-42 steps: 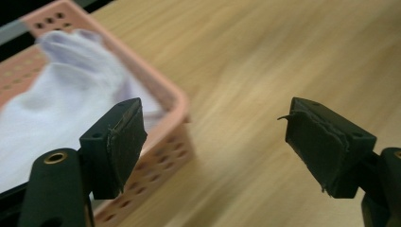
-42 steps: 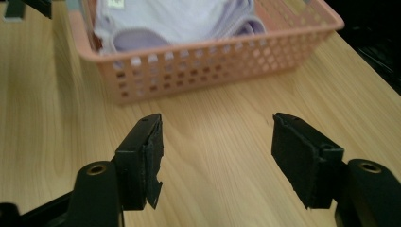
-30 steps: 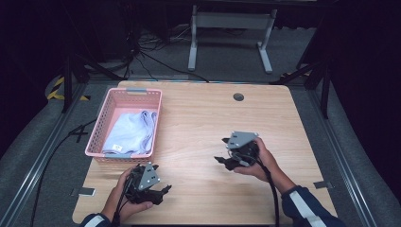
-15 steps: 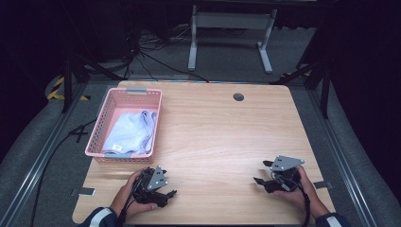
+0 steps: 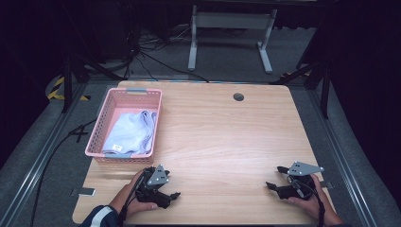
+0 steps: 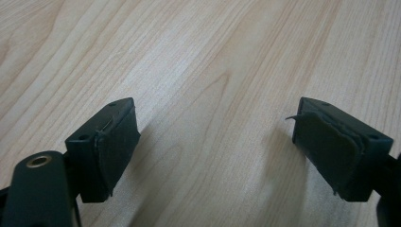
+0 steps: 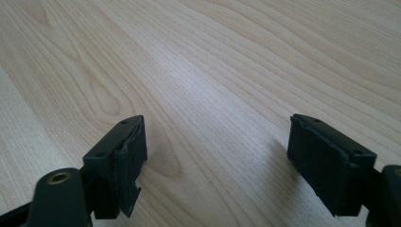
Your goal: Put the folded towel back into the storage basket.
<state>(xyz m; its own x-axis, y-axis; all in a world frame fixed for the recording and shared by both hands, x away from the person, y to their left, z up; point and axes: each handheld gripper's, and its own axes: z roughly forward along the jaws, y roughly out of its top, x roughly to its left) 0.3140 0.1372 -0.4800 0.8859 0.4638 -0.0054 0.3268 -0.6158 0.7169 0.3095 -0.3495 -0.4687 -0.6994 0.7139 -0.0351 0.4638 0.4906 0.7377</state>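
Both hands rest lower and nearer the counter's [image 5: 222,137] near edge than a second ago; the right claw [image 5: 275,187] has drawn back from mid-counter to the right corner. High view alone shows the pink basket [image 5: 105,118] at far left, holding folded pale cloth [image 5: 130,132], long axis running away from the person. Left claw [image 5: 171,196] sits just before it. Gripper views show each claw released, jaws spread over bare wood.
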